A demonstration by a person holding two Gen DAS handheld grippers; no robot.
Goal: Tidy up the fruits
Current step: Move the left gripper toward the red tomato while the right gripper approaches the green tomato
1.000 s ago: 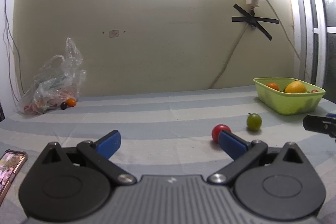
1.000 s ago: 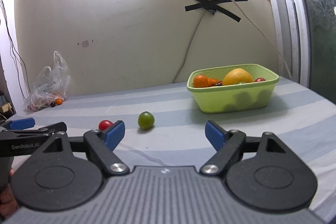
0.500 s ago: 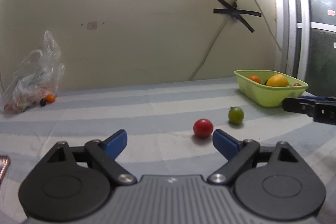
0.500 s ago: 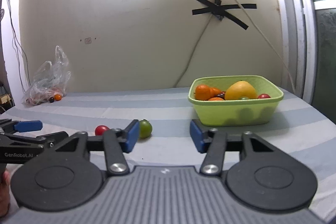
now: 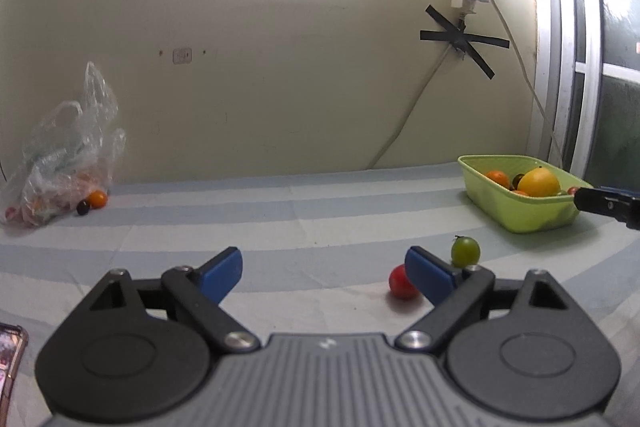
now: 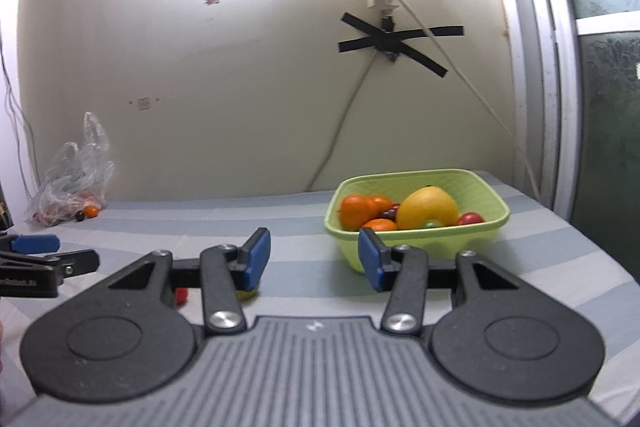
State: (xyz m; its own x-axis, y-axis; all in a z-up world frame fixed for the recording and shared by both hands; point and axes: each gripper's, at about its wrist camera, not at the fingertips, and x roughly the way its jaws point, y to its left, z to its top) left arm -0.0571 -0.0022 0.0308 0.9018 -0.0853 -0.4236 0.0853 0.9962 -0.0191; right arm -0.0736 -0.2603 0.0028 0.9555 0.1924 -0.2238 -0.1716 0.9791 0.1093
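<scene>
A red tomato (image 5: 401, 283) and a green tomato (image 5: 465, 251) lie on the striped cloth, just beyond my left gripper's right finger. My left gripper (image 5: 324, 269) is open and empty. A green basket (image 6: 416, 227) holds oranges, a yellow fruit (image 6: 428, 207) and small tomatoes; it also shows in the left wrist view (image 5: 520, 205). My right gripper (image 6: 314, 259) is open and empty, raised in front of the basket. The red tomato (image 6: 182, 295) and green tomato (image 6: 246, 293) are mostly hidden behind its left finger.
A clear plastic bag (image 5: 64, 155) with more fruit lies at the far left by the wall, an orange (image 5: 97, 199) and a dark fruit (image 5: 83, 207) beside it. A phone (image 5: 10, 355) lies at the near left edge. A cable hangs down the wall.
My right gripper has risen and narrowed its opening, so the two tomatoes slid behind its left finger. My left gripper swung right, then back left; the red tomato sits by its right finger again.
</scene>
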